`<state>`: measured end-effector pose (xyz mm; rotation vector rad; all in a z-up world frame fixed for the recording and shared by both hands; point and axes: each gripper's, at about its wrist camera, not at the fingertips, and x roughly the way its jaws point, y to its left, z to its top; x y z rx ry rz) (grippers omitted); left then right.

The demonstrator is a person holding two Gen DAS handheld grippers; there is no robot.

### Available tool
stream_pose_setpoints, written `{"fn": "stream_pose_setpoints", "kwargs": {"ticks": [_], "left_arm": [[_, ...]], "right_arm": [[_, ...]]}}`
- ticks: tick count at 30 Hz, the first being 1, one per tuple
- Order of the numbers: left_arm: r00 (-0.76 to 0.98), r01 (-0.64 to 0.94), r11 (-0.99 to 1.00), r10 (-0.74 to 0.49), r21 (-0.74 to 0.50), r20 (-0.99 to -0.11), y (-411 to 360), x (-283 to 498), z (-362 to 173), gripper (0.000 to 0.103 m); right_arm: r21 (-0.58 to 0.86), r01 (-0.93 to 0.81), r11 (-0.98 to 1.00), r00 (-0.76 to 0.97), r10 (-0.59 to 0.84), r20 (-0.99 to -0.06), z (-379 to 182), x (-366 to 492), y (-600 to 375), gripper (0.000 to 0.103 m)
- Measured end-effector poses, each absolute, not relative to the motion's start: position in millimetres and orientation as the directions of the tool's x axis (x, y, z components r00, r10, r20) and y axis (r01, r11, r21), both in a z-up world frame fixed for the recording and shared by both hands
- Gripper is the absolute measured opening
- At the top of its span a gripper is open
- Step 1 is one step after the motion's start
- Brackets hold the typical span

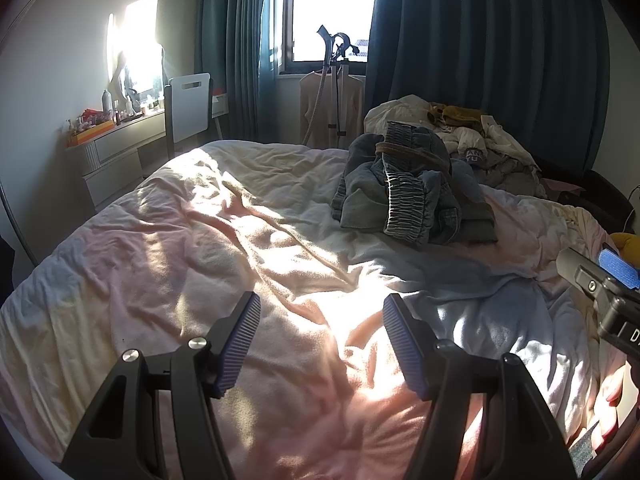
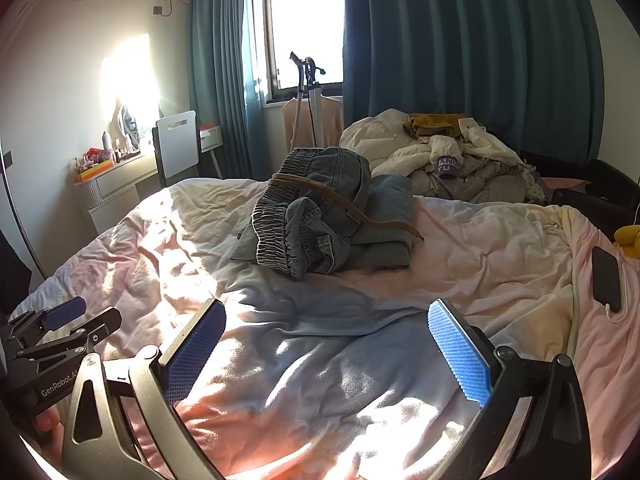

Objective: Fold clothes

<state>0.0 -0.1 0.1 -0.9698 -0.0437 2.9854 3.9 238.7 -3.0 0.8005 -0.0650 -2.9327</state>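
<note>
A heap of grey-blue denim clothes (image 1: 412, 188) with an elastic waistband and a brown strap lies on the bed's far half, also in the right wrist view (image 2: 328, 220). Behind it lies a pile of crumpled white and mustard clothes (image 1: 460, 132), shown in the right wrist view too (image 2: 448, 152). My left gripper (image 1: 320, 344) is open and empty, low over the pink-and-white duvet (image 1: 200, 240). My right gripper (image 2: 326, 352) is open and empty over the duvet (image 2: 500, 240), well short of the denim. Each gripper shows at the edge of the other's view.
A black phone (image 2: 606, 280) on a cable lies at the duvet's right edge. A garment steamer (image 1: 336, 80) stands by the window, a white chair (image 1: 188, 108) and a cluttered dresser (image 1: 112, 136) at the left. Dark curtains hang behind.
</note>
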Motion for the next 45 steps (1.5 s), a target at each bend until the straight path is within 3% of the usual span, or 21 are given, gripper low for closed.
{"fn": "stream_pose_setpoints", "kwargs": {"ticks": [45], "left_arm": [[-0.81,-0.008,-0.998,0.042,-0.061,-0.585,-3.1,0.6,1.3,0.065]], "right_arm": [[0.06,0.078,-0.995,-0.85,-0.098,-0.517,-3.1,3.1,238.3,0.103]]}}
